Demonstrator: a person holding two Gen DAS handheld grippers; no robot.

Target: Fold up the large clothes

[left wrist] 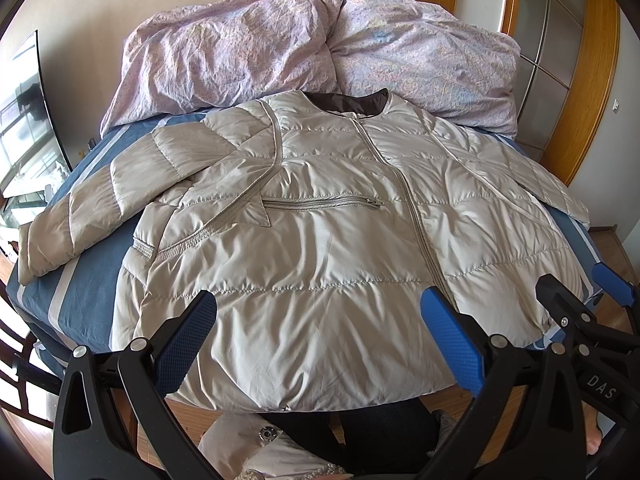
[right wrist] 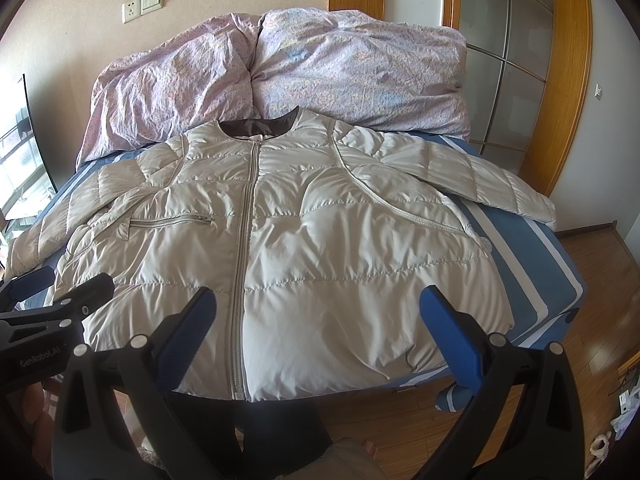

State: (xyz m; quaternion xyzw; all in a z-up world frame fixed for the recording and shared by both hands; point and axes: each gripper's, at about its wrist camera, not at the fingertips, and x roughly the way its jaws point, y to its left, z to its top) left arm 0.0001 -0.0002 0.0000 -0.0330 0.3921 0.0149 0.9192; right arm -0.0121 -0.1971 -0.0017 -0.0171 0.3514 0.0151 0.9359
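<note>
While both of my grippers hover over the near edge of the bed (right wrist: 532, 264), the pale quilted down jacket (left wrist: 320, 248) lies spread face up across the blue striped sheet, zip closed, collar (left wrist: 348, 102) pointing away toward the crumpled lilac duvet (left wrist: 304, 44). My left gripper (left wrist: 318, 344) has its blue-padded fingers (left wrist: 452, 340) spread wide apart with nothing between them; it hangs above the hem (left wrist: 304, 396) on the pocket side. My right gripper (right wrist: 318, 344) is likewise spread wide and empty, above the hem (right wrist: 320, 384) to the other side of the zipper (right wrist: 244, 264). Neither appears to touch the fabric, though the fisheye view makes the clearance hard to judge.

Both sleeves extend outward: the left sleeve (left wrist: 92, 208) runs off toward the bed's left edge, the right sleeve (right wrist: 480, 184) angles toward the far right corner. No fold is visible, so I judge the task to be at its start, with the garment laid out and the first grasp pending.

For the next move I would expect to need a firm pinch on one sleeve or a side of the body, then a carry across toward the zipper line. Padded fabric is slippery and springy; a shallow grip may slide off, and the fold will likely need pressing to stay flat.
</note>
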